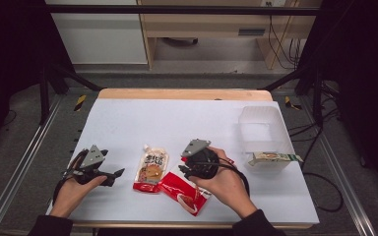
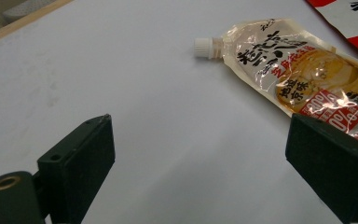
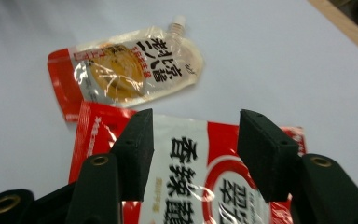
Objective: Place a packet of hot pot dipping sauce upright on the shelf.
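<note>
At six o'clock we hover our right gripper (image 3: 193, 154), jaws half-spread, over the red packet (image 3: 186, 186) — nothing grasped, clear bin (image 1: 262, 129) empty.

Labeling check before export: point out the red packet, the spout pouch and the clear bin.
red packet (image 3: 200, 186), right gripper view, on its white printed middle between the jaws.
spout pouch (image 2: 303, 70), left gripper view, on its printed front.
clear bin (image 1: 261, 115), high view, on its far wall.
</note>
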A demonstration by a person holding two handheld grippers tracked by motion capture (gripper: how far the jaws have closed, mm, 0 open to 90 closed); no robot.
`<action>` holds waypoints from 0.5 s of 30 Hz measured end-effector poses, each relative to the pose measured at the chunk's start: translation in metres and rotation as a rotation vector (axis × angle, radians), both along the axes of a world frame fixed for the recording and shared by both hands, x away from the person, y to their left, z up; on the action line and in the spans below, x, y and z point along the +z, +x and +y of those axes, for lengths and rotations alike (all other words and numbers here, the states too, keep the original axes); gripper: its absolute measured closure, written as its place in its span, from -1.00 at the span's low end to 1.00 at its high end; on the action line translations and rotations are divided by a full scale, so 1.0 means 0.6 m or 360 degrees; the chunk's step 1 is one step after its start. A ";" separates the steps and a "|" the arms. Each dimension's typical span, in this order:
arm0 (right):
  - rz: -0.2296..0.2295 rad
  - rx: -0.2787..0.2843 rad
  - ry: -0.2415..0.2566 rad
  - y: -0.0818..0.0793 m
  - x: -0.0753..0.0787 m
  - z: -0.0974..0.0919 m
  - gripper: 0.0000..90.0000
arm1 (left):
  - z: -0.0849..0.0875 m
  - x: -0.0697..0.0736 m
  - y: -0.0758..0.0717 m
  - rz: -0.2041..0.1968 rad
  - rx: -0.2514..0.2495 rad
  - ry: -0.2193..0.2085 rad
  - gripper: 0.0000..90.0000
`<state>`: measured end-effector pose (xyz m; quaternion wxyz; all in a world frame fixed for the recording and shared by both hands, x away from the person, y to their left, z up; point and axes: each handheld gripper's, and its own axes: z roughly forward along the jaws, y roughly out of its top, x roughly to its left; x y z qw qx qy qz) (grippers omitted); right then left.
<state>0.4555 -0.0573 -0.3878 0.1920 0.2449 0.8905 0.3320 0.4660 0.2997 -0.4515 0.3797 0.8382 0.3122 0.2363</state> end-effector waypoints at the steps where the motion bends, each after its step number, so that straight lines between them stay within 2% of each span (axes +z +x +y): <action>1: 0.0022 -0.0007 0.0017 0.006 -0.005 0.009 0.07 | 0.001 0.000 0.000 -0.0003 0.0001 -0.0004 -0.83; 3: 0.0063 -0.0019 0.0029 0.025 -0.022 0.033 0.12 | 0.003 0.000 0.001 -0.0007 0.0011 -0.0008 -0.83; 6: 0.0104 -0.0038 0.0055 0.038 -0.033 0.046 0.15 | 0.004 0.000 0.002 -0.0010 0.0016 -0.0004 -0.83; 7: 0.0132 -0.0065 0.0093 0.051 -0.043 0.057 0.20 | 0.005 0.000 0.002 -0.0011 0.0021 -0.0007 -0.83; 8: 0.0132 -0.0065 0.0093 0.051 -0.043 0.057 0.20 | 0.004 0.000 0.003 -0.0010 0.0023 -0.0013 -0.83; 15: 0.0213 -0.0139 0.0140 0.098 -0.071 0.088 0.41 | -0.001 -0.002 0.006 -0.0005 0.0016 0.0008 -0.83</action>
